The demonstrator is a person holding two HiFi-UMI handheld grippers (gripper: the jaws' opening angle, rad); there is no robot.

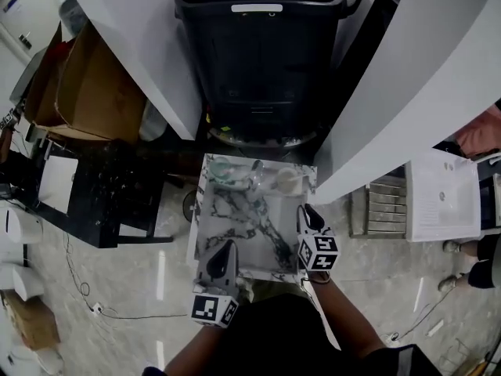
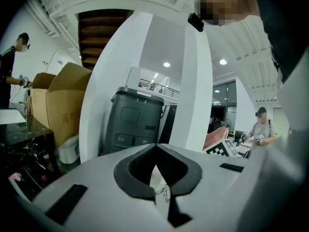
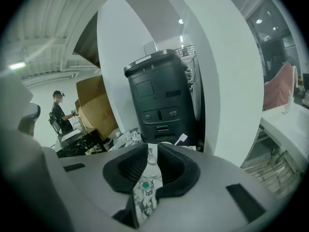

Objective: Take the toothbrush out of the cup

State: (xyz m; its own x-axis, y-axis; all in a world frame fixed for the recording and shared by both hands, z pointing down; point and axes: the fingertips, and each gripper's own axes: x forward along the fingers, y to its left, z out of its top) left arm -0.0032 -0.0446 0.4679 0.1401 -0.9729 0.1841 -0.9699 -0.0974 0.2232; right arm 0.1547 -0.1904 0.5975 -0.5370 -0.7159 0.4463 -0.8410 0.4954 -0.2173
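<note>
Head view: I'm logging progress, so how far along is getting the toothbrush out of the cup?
Nothing looks done or in hand: the left gripper and right gripper sit at the marble table's near edge, jaws empty. The small items at its far edge lie apart from both. Reaching, gripping, lifting remain.

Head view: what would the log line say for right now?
stage: before grab | left tool: shut, empty, at table near edge | right tool: slightly open, empty, at table's right edge | toothbrush: too small to tell
</note>
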